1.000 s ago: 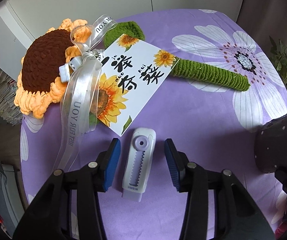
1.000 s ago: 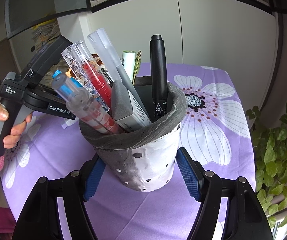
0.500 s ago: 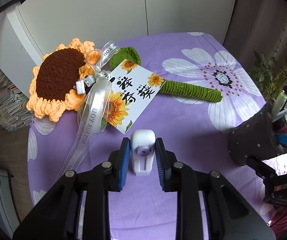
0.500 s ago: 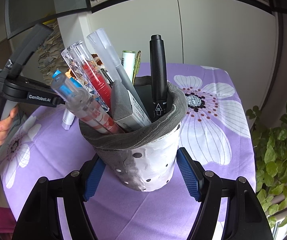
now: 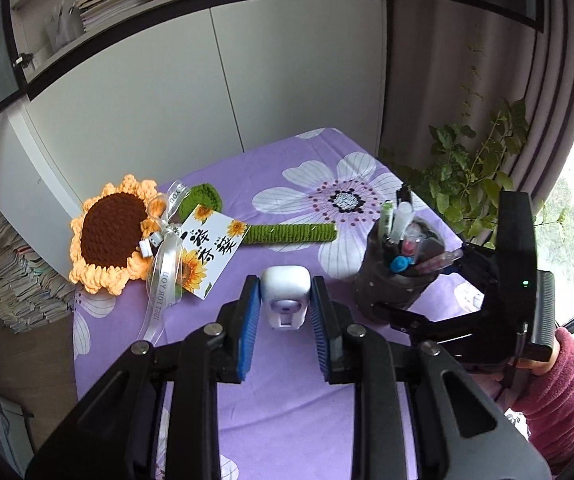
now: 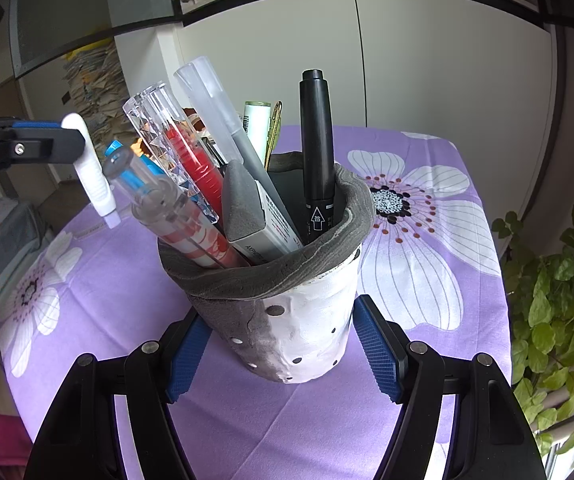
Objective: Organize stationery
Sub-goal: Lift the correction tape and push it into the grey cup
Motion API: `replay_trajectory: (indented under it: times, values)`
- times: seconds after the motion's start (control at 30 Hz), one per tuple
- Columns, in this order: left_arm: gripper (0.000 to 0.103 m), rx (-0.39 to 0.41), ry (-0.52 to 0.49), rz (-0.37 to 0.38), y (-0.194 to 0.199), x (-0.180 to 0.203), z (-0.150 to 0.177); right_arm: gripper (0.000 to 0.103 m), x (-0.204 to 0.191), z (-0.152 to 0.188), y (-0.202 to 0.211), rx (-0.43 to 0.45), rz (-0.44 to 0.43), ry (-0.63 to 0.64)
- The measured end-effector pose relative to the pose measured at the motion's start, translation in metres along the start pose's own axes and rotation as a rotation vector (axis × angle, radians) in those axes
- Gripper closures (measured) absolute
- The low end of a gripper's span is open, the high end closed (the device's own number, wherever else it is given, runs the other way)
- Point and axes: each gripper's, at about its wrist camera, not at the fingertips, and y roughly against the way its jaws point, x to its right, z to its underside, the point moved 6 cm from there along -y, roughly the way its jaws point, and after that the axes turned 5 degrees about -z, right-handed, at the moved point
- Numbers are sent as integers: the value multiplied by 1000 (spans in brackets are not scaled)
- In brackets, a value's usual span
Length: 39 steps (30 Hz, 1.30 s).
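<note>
The left tool (image 5: 285, 304) pinches a white correction-tape dispenser (image 5: 286, 297) between its blue pads, clear of the worktop (image 5: 287, 420); its jaws have just been closing on it. In the right wrist view the dispenser's long axis runs from about 11 to 5 o'clock, its lilac tip lowest. The right tool (image 6: 283, 344) clamps a grey-and-white dotted pen cup (image 6: 287, 320) that stands on the worktop at 3 o'clock of the dispenser. The cup holds a black marker (image 6: 317, 152) (upright, with an arrow label), a frosted pen (image 6: 215, 108), clear pens with red and blue cores, and a grey eraser (image 6: 241, 200). A crochet sunflower (image 5: 113, 236) lies at 10 o'clock; its ribbon (image 5: 163, 280) reads "FOR YOU".
</note>
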Motion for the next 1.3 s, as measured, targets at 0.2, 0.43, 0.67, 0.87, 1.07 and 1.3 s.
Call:
replay_trajectory:
  times: [0.2,0.43,0.67,0.87,1.07,1.3]
  values:
    - [80,55,-43,44,21,21,-17,31,0,0,0,0,0,0]
    - [80,105,-50,101,35,41,-42,31,0,0,0,0,-1,-1]
    - [80,73,-24,206,27,59,-67,31,0,0,0,1,-1,-3]
    - [80,52,-2,225,17,66,-81,31,0,0,1,1,-3,-4]
    - [80,77,9,228,25,63,-91,31,-1,0,1,1,-5,-5]
    - [80,52,-25,220,12,74,-87,31,-1,0,1,1,-5,-6]
